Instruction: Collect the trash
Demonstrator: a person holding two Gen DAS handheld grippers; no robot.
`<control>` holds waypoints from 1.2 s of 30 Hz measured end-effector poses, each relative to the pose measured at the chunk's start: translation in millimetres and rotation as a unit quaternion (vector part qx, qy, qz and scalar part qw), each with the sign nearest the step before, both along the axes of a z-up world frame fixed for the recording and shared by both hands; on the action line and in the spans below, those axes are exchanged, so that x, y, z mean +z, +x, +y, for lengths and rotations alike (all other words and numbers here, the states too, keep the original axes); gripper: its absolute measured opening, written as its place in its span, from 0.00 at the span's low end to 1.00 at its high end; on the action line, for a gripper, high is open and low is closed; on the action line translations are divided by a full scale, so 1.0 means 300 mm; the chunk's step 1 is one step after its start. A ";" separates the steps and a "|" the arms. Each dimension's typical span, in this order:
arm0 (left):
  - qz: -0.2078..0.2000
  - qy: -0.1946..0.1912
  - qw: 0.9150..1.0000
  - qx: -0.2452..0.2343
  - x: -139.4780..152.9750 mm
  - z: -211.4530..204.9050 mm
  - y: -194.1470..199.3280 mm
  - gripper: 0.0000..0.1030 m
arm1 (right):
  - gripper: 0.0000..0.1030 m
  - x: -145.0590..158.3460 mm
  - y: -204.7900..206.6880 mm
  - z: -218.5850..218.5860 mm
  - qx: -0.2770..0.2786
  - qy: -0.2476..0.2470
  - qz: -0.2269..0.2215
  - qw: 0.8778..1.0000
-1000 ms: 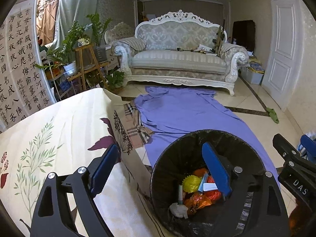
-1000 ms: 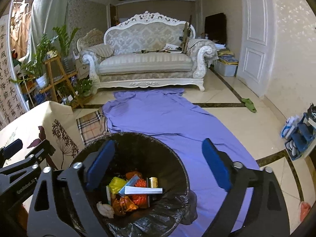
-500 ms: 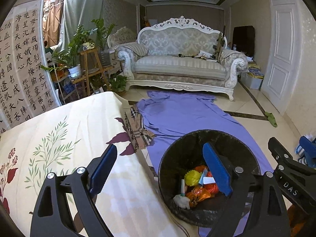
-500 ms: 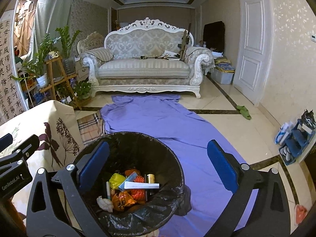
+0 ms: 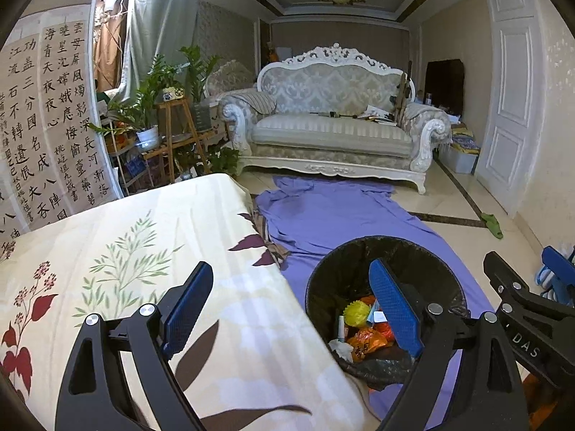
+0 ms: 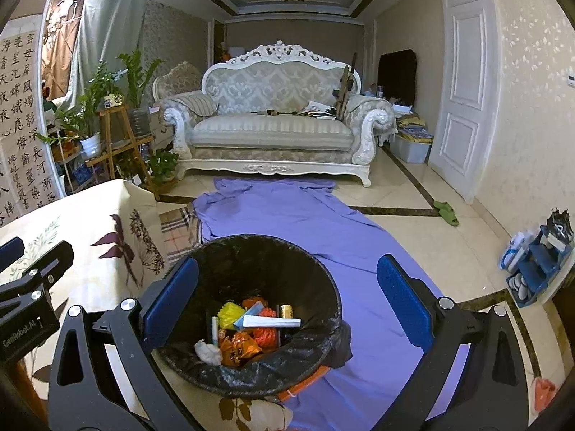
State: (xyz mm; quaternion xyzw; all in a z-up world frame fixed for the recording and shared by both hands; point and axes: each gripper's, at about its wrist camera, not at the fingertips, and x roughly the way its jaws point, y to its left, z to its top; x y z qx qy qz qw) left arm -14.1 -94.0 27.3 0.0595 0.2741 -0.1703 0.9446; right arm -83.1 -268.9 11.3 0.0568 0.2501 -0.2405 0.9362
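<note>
Round, black-lined trash bin (image 6: 251,269) of crumpled wrappers, below and ahead of both grippers.

Left gripper (image 5: 291,309): spread wide, empty, over smooth floral tablecloth (image 5: 125,251), bin under right finger. Right gripper (image 6: 287,298): spread wide, empty, straddling bin on purple cloth (image 6: 287,212); blue shoe rack (image 6: 535,265) only here.

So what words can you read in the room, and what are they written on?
"DAS": white letters on the black body of the right gripper, seen from the left wrist view.
"GenRobot.AI": on the body of the left gripper, seen from the right wrist view.
Chinese calligraphy, including "長河" and "八陣": on the wall scroll.
Print on the orange wrapper in the trash bin: too blurred to read.
</note>
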 end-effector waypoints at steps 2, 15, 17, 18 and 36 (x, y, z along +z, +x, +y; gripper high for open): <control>-0.004 -0.003 1.000 0.002 0.006 0.017 -0.015 0.83 | 0.94 0.010 -0.016 0.012 0.004 -0.002 -0.002 1.000; -0.007 -0.015 1.000 0.010 0.023 0.065 -0.044 0.83 | 0.94 0.035 -0.055 0.064 0.015 -0.012 -0.006 1.000; -0.008 -0.016 1.000 0.010 0.024 0.068 -0.047 0.83 | 0.94 0.034 -0.058 0.068 0.016 -0.011 -0.007 1.000; -0.008 -0.016 1.000 0.011 0.023 0.073 -0.050 0.83 | 0.94 0.034 -0.057 0.069 0.016 -0.012 -0.007 1.000; -0.005 -0.017 1.000 0.011 0.023 0.077 -0.052 0.83 | 0.94 0.038 -0.046 0.078 0.021 -0.012 -0.007 1.000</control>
